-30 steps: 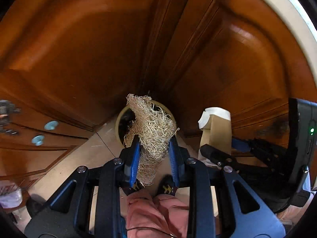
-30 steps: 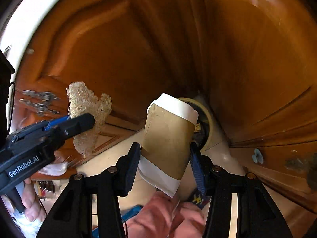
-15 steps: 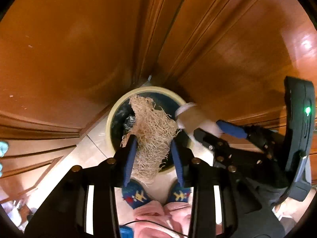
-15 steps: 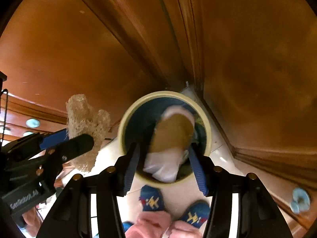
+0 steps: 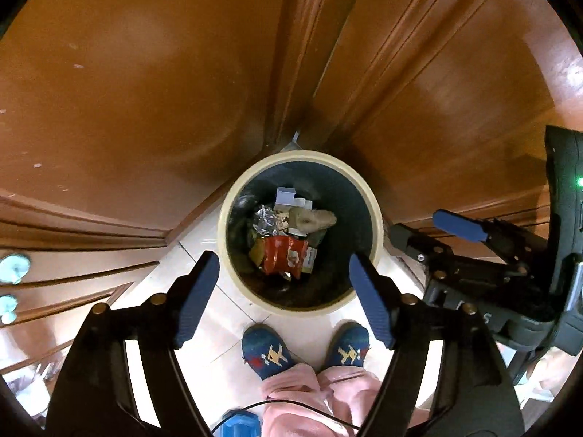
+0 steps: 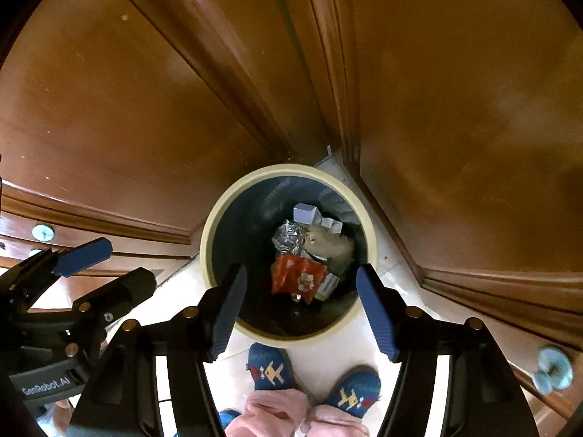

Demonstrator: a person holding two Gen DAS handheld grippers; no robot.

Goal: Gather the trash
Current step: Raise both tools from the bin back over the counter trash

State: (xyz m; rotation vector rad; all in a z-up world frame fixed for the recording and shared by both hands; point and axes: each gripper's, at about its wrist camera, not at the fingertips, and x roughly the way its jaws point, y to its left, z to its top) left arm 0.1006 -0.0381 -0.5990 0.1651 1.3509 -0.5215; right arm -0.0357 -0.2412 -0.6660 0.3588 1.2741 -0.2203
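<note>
Loofah and cup (image 5: 312, 219) dropped into bin (image 5: 375, 211), left gripper (image 5: 284, 291) and right gripper (image 6: 301, 307) both spread, empty.

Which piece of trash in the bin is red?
The snack wrapper, the lowest piece in the bin in both views. The foil above it is silver, the boxes white, the cup tan.

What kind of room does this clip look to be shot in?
Probably a home interior, a corner between wooden cabinets. A round trash bin with wrappers inside stands on a pale tiled floor, and the person wears patterned slippers.
</note>
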